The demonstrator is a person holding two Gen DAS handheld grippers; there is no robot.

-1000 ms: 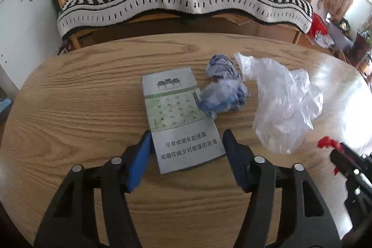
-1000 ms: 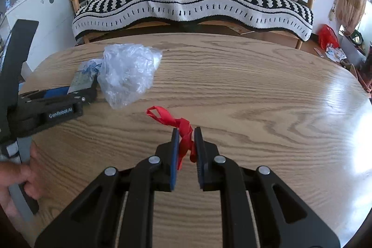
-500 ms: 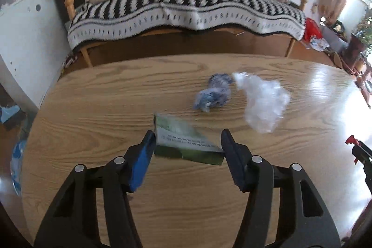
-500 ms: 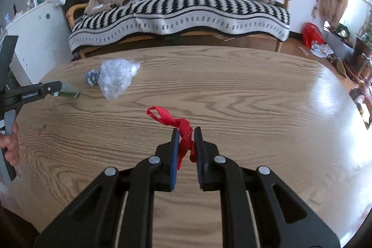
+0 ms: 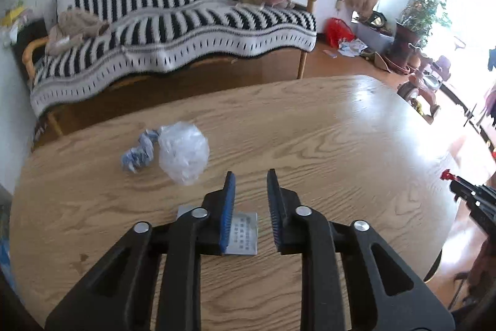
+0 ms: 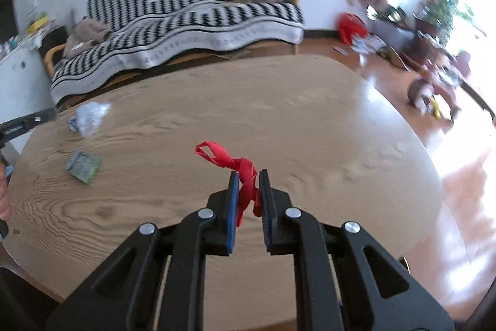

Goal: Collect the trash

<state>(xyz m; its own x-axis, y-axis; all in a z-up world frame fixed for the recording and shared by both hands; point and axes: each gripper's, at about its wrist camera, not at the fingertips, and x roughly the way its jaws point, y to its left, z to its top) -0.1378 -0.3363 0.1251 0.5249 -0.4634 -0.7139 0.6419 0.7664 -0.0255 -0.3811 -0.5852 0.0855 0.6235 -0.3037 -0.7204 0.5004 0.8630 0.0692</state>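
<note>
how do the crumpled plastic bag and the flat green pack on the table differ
The plastic bag is clear and whitish; the pack is green and grey with print. The bag is crumpled into a puffy lump; the pack lies flat. The bag rests against a wad of blue paper; the pack lies apart, alone. Both sit loose on the wooden table, in neither gripper.
</note>
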